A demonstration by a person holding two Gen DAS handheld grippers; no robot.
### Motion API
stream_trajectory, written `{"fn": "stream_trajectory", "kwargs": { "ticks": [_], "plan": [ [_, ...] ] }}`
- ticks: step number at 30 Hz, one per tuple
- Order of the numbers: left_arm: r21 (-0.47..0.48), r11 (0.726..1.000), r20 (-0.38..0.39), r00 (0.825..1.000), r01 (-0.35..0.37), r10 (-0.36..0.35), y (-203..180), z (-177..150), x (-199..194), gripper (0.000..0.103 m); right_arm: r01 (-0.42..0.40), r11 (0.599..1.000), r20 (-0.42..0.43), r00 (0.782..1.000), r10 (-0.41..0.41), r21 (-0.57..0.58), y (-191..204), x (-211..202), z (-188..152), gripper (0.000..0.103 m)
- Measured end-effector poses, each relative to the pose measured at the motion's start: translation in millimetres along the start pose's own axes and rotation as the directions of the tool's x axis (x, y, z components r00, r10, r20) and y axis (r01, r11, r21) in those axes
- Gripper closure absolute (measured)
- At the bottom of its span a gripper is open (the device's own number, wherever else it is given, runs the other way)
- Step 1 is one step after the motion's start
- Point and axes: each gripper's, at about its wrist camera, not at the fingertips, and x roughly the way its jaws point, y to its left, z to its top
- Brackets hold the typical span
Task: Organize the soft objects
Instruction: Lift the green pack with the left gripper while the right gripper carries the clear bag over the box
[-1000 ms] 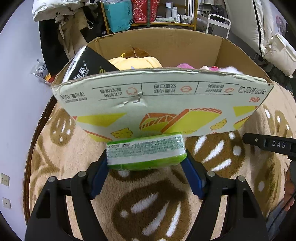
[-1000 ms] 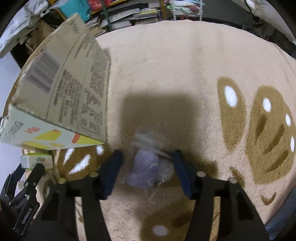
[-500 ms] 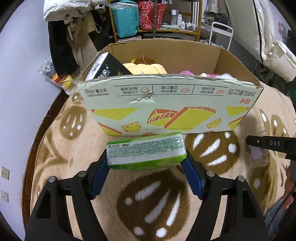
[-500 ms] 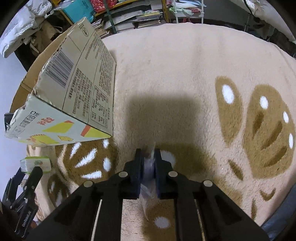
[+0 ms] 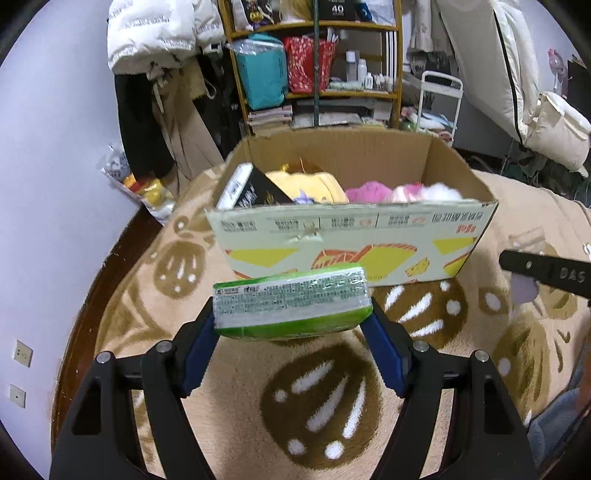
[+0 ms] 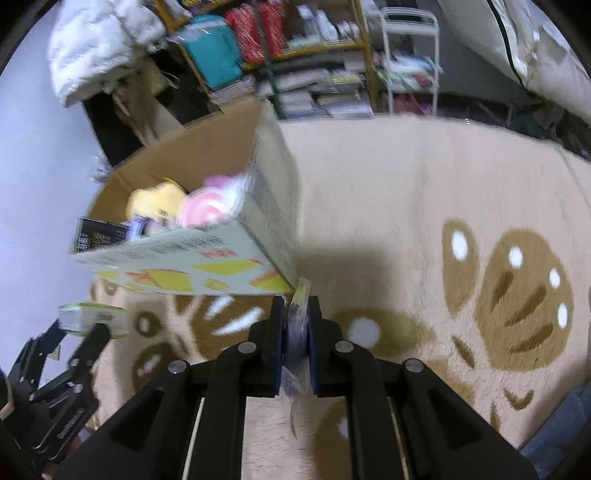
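Lifted higher than a second ago: green tissue pack (image 5: 291, 302) now well above the rug, box interior newly open to view. Clamped crosswise between blue pads (image 5: 197, 343) of left gripper (image 5: 293, 325), held in front of cardboard box (image 5: 351, 240), near its printed front wall, not touching. Purple soft item in clear wrap (image 6: 297, 332) off the rug as well, pinched tight in right gripper (image 6: 296, 325), jaws nearly together, wrap sticking out above and below the pads; held just beside the box's right front corner.

Left wrist view only: box contents sharp — black packet (image 5: 251, 192) leaning at left end, yellow plush (image 5: 310, 182) mid, pink plush (image 5: 369, 192) and white-pink fluff at right. Right gripper seen there as a black finger (image 5: 546, 273) at right edge, purple item partly behind it.

Right wrist view only: box side wall with barcode panel, blurred; left gripper (image 6: 92, 325) low at left with the green pack on its tip. Contents blurred.

Around: beige rug with brown paw prints (image 5: 325, 398) under everything; shelf unit (image 5: 317, 62) with teal and red bags behind box; white jacket (image 5: 155, 33) hanging at left; white bedding (image 5: 535, 92) at right. Box front wall between left gripper and the interior.
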Motion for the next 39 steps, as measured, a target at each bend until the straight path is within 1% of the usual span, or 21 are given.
{"fn": "stream_trajectory", "kwargs": {
  "ticks": [3,5,6,10,14,18,21,23,25,27,30,33,37,39],
  "plan": [
    [0.005,1.0,0.031,0.999,-0.009,0.009,1,3,-11,0.029,-0.032,0.999,0.07,0.997,0.034,-0.036,14,-21,2,0.091],
    [0.007,1.0,0.051,0.999,-0.013,0.013,2,5,-17,0.029,-0.058,0.996,0.13,0.989,0.066,-0.062,21,-36,3,0.091],
    [0.009,1.0,0.062,0.998,-0.013,0.013,2,7,-20,0.029,-0.066,0.995,0.149,0.986,0.076,-0.07,22,-39,10,0.091],
    [0.03,0.999,0.115,0.993,-0.022,0.018,-2,14,-31,0.029,-0.084,0.991,0.243,0.964,0.108,-0.106,32,-56,21,0.091],
    [0.042,0.999,0.163,0.986,-0.033,0.026,-4,20,-39,0.029,-0.083,0.988,0.312,0.942,0.12,-0.127,36,-60,34,0.091],
    [0.031,0.999,0.207,0.978,-0.032,0.024,-1,28,-45,0.029,-0.09,0.985,0.352,0.926,0.136,-0.146,39,-67,39,0.091],
    [0.023,1.0,0.223,0.975,-0.014,0.009,2,36,-44,0.029,-0.093,0.982,0.379,0.913,0.151,-0.167,43,-70,43,0.091],
    [0.029,0.999,0.235,0.972,-0.021,0.013,2,44,-42,0.029,-0.084,0.979,0.396,0.905,0.154,-0.188,48,-72,46,0.091],
    [0.048,0.998,0.254,0.967,-0.032,0.019,0,49,-42,0.029,-0.06,0.978,0.431,0.891,0.143,-0.2,52,-74,47,0.091],
    [0.057,0.998,0.268,0.963,-0.038,0.021,-1,54,-42,0.029,-0.036,0.976,0.47,0.872,0.135,-0.214,56,-78,48,0.091],
    [0.07,0.997,0.284,0.959,-0.04,0.018,-2,65,-39,0.029,-0.021,0.974,0.502,0.854,0.133,-0.224,58,-80,52,0.091],
    [0.076,0.997,0.286,0.958,-0.029,0.006,-2,72,-32,0.029,-0.025,0.973,0.51,0.849,0.141,-0.228,60,-76,62,0.091],
    [0.051,0.999,0.262,0.965,-0.012,-0.002,3,79,-15,0.029,-0.033,0.974,0.511,0.847,0.147,-0.225,62,-64,75,0.091],
    [0.04,0.999,0.253,0.967,-0.007,-0.003,5,79,-8,0.029,-0.041,0.971,0.499,0.852,0.158,-0.237,65,-57,79,0.091]
  ]
}}
